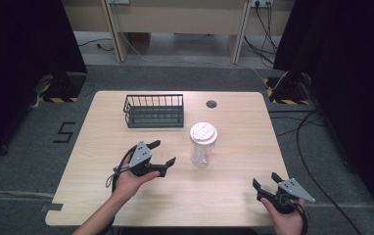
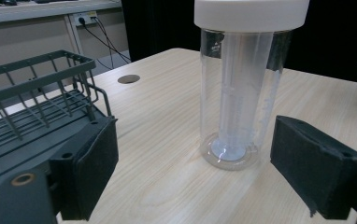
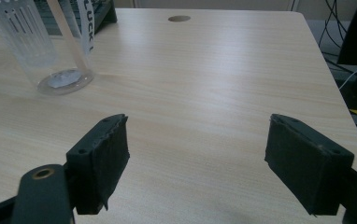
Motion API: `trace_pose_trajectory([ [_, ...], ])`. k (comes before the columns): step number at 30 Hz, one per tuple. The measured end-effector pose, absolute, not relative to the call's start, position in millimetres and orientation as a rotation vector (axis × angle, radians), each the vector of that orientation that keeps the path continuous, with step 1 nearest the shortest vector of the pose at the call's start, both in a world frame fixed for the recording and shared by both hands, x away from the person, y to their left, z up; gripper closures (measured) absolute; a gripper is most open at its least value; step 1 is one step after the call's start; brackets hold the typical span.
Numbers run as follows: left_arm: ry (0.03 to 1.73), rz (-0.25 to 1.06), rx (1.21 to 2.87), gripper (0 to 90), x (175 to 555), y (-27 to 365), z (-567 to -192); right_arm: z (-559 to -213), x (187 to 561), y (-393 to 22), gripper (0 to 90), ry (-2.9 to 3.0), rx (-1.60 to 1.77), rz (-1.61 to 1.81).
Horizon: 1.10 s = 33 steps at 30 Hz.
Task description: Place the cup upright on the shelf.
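A clear plastic cup (image 1: pixel 202 147) with a white lid stands upright near the middle of the wooden table (image 1: pixel 234 196). My left gripper (image 1: pixel 164 152) is open just left of the cup, jaws pointing toward it with nothing between them. In the left gripper view the cup (image 2: pixel 242 88) stands close ahead between the two black pads (image 2: pixel 90 172). My right gripper (image 1: pixel 265 180) is open at the table's front right, empty. In the right gripper view the cup's base (image 3: pixel 50 65) sits far off at the upper left.
A dark wire basket (image 1: pixel 154 110) stands at the back of the table, left of centre, and shows close by in the left gripper view (image 2: pixel 36 107). A round cable hole (image 1: pixel 211 104) is behind the cup. Cables lie on the floor at the right.
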<state>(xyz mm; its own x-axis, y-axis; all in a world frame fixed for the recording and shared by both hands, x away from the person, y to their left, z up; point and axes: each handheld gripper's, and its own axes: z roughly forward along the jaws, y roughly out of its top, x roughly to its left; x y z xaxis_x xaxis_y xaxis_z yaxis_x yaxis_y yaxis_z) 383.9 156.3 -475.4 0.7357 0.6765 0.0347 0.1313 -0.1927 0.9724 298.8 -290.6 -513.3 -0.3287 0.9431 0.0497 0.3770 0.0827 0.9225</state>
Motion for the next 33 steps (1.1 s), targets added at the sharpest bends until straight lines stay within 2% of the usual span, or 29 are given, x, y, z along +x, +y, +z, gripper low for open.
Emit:
trace_pose_trajectory([
  [14,0.593,0.521,1.739,14.7,397,121,-473,-513,299,-291,22.0,1.778,1.309,1.230],
  [33,0.591,0.466,1.793,14.5,415,81,-489,-513,301,-290,21.9,1.793,1.305,1.226],
])
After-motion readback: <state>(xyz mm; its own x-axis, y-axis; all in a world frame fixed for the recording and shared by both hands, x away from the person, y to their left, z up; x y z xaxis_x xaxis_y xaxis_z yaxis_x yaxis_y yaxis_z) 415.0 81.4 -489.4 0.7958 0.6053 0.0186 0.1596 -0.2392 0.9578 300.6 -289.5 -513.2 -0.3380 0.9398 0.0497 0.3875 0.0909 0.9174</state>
